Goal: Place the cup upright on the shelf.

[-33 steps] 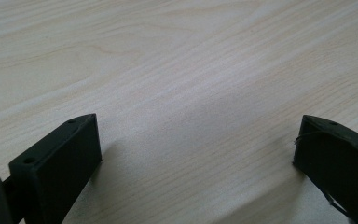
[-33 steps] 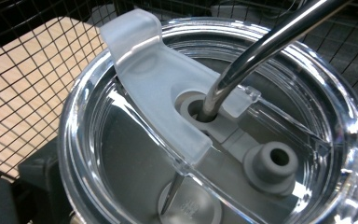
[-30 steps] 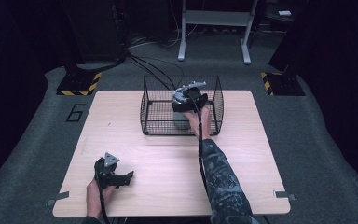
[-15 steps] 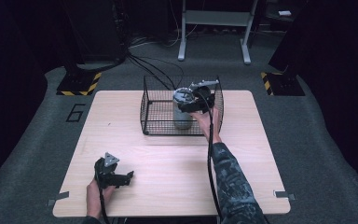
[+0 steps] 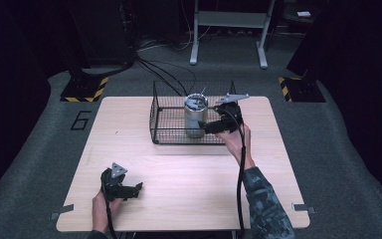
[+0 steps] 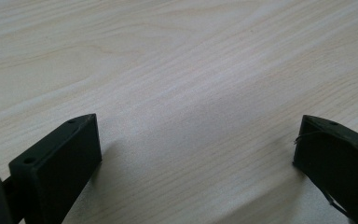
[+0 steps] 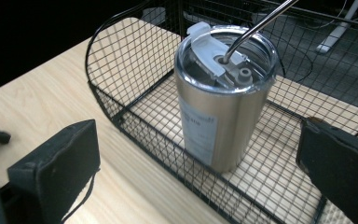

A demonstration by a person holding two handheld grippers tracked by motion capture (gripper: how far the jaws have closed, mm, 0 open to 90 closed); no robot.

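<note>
A stainless steel tumbler (image 5: 196, 117) with a clear lid and a metal straw (image 7: 261, 23) stands upright inside a black wire basket (image 5: 164, 124) at the back middle of the table. My right gripper (image 5: 213, 127) hovers just to the tumbler's right, over the basket's front right corner. In the right gripper view its jaws stand wide open, with the tumbler (image 7: 223, 107) a short way beyond them and untouched. My left gripper (image 5: 132, 191) rests low near the front left of the table, open over bare wood (image 6: 196, 135).
The light wooden table (image 5: 189, 174) has bare surface in front of the basket (image 7: 121, 79) and to both sides. Beyond its back edge lie floor cables (image 5: 164, 69), yellow-black striped blocks (image 5: 82, 92) and a metal stand's legs (image 5: 229, 45).
My right gripper has drawn back from the tumbler, out toward the basket's right front, and the tumbler now stands free. The left gripper has stayed still.
</note>
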